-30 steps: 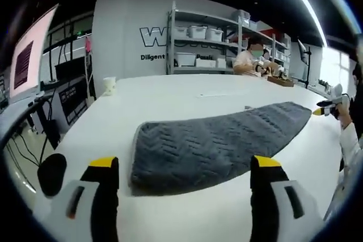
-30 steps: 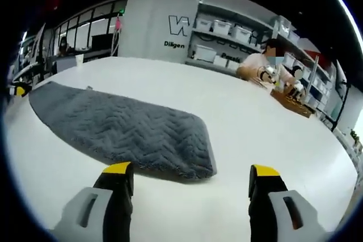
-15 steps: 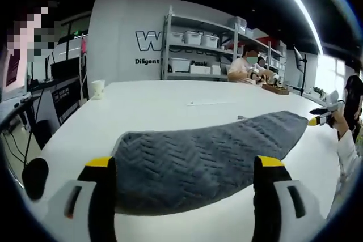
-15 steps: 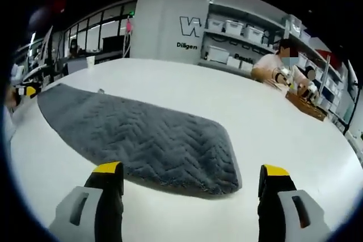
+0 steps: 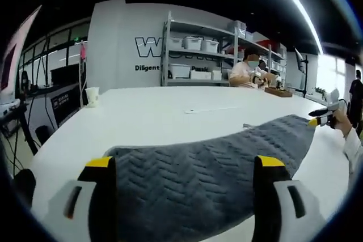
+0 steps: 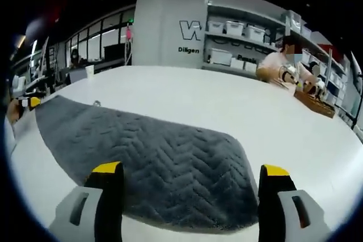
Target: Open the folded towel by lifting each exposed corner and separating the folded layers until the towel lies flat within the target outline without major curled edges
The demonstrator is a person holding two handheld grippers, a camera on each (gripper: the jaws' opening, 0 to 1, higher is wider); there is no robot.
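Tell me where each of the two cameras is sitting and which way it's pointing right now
Left gripper view: rides the left gripper, low over the white table, looking along the grey towel toward the right gripper and the person's hand at the far end.
Right gripper view: rides the right gripper at the towel's opposite end, facing the left gripper.
Both share the towel, table and the shelving.

Paper cup [image 5: 91, 95] (near shelving [image 5: 204, 49])
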